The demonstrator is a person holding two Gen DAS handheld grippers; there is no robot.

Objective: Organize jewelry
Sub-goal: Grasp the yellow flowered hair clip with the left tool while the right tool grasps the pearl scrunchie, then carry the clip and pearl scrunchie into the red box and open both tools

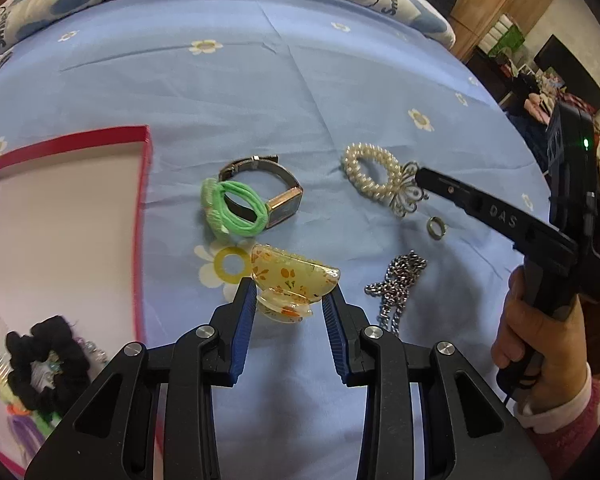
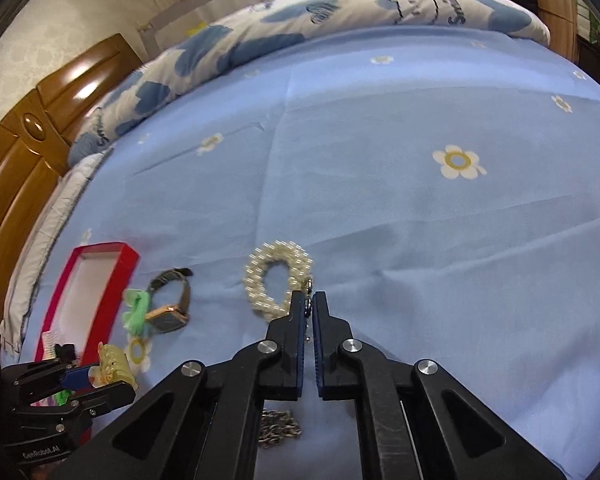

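My left gripper [image 1: 290, 294] is open, its jaws on either side of a yellow floral hair claw clip [image 1: 292, 280] lying on the blue sheet; it also shows in the right wrist view [image 2: 114, 362]. My right gripper [image 2: 309, 300] is shut on the silver butterfly ornament [image 1: 408, 194] of the pearl bracelet [image 2: 274, 282], which lies on the sheet [image 1: 370, 174]. A watch [image 1: 278, 196] with green hair ties [image 1: 236, 210] looped on it, a small ring [image 1: 436, 227] and a silver chain [image 1: 398, 284] lie between them.
A red-rimmed box [image 1: 142, 208] at the left holds a black scrunchie [image 1: 46, 354], a comb and coloured ties; it also shows in the right wrist view [image 2: 100, 276]. A folded quilt [image 2: 340, 12] lies along the far side of the bed.
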